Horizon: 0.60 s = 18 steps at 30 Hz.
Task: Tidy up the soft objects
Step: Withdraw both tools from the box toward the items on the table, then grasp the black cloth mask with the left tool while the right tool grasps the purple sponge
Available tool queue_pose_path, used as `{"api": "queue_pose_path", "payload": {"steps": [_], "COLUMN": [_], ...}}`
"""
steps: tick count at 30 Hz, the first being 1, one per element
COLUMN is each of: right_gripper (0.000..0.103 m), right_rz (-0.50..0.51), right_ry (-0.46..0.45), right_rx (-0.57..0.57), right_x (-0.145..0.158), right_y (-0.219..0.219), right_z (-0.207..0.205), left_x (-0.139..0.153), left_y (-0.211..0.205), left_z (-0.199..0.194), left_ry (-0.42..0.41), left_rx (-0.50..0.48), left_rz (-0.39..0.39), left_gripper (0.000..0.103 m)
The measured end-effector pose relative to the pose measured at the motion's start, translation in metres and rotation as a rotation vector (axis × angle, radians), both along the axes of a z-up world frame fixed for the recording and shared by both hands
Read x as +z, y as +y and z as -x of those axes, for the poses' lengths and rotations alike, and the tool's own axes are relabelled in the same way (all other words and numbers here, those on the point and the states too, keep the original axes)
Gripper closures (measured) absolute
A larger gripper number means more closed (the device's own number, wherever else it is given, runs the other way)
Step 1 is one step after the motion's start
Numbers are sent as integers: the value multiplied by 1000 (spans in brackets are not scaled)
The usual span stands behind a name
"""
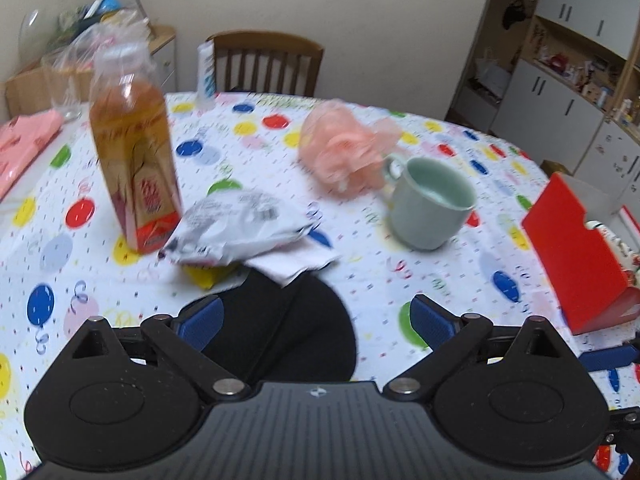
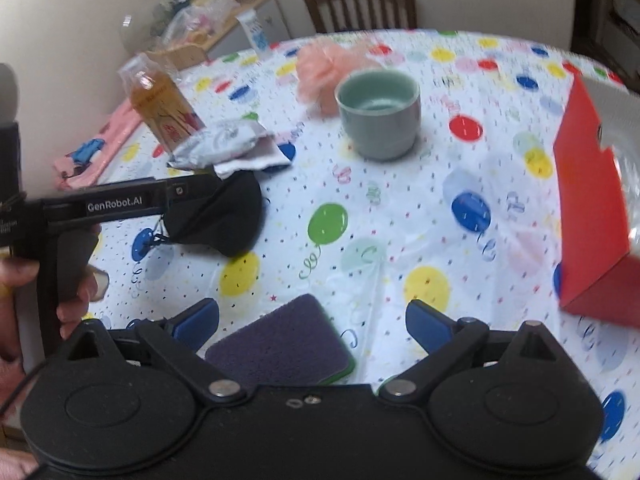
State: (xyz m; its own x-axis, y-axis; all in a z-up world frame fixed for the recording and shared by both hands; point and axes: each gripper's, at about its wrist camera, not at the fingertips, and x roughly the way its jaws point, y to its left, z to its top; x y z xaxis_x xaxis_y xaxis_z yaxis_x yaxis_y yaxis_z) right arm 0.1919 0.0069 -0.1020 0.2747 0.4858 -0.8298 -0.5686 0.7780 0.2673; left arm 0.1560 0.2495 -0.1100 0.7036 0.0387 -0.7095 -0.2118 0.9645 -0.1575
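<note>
The only readable writing is "GenRobot.AI" in white on the side of the left gripper (image 2: 208,200), seen from the right wrist view; the print on the 1 amber drink bottle (image 1: 134,160) and the 1 silver foil packet (image 1: 236,226) is too blurred to read. On the balloon-patterned surface (image 1: 400,248) there are also 1 pale green mug (image 1: 430,204), 1 pink mesh puff (image 1: 344,148) touching the mug's far side, 1 white folded cloth (image 1: 298,262) under the packet, 1 red box (image 1: 576,256) at the right edge and 1 purple sponge (image 2: 280,348) near the near edge. The left gripper (image 1: 316,316) has its blue pads spread apart above 1 black soft pouch (image 1: 280,332), which lies between them, nearer the left pad. The right gripper (image 2: 312,324) is also spread wide, with the sponge between its fingers, just beside the left one.
</note>
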Motion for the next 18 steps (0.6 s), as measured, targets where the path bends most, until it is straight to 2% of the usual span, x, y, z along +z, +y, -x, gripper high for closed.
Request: {"api": "queue_pose_path", "payload": {"steps": [9,18], "right_gripper": [3,3], "right_rz": [68,118], "right_ry": [130,265], "right_rx": [-115,-361], "right_x": [-29,-47], "right_y": [28,34], "right_z": [-5,-10], "left_x": [-33,-49], "left_y": [12,13], "left_z": [-4,-10], "left_ry": [45,62], "left_rx": [64,75], "left_rz": [5,-17], "left_gripper": [3,3]}}
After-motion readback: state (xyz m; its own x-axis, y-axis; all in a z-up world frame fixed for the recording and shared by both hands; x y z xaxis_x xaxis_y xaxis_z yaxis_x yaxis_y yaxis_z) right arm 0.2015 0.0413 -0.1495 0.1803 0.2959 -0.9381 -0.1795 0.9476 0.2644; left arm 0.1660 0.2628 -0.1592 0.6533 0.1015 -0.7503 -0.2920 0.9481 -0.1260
